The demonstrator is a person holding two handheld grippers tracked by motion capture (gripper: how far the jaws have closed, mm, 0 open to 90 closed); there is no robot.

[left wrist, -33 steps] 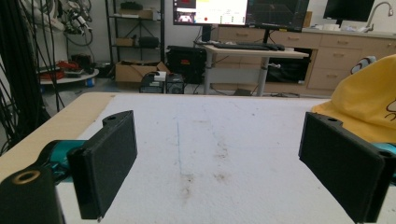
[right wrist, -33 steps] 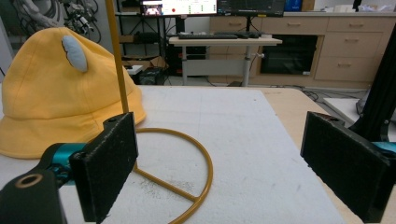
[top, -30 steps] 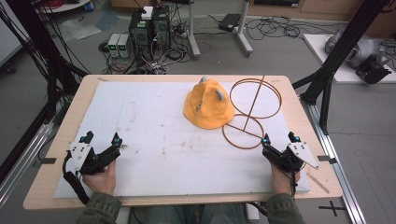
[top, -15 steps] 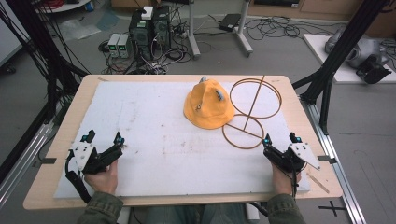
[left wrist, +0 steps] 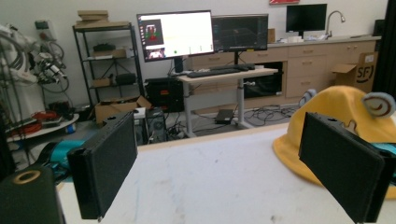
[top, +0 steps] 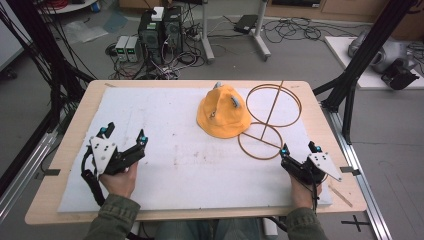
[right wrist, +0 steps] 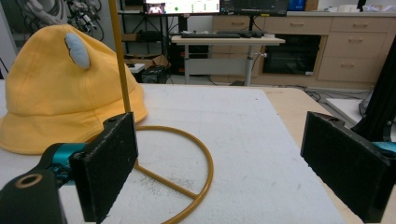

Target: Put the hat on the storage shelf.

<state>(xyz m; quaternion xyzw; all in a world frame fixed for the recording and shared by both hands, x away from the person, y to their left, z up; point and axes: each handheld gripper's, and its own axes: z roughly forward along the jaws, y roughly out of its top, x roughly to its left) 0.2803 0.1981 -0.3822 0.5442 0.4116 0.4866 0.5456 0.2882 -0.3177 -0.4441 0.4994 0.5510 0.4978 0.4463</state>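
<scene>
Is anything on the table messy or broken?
Nothing looks broken or spilled. The yellow hat sits upright, its brim overlapping the wire stand beside it. The white mat has faint scuff marks.

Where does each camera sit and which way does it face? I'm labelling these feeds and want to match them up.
High view: above the person's side, looking forward and down on the table; both forearms show, with the left hand-held gripper and right hand-held gripper.
Left gripper view: low over the table, facing the yellow hat and a desk with monitors; its own two black jaws show, spread wide.
Right gripper view: low, facing the hat and the wire stand; its jaws show, spread wide.
Shared: all three show the hat.
</scene>
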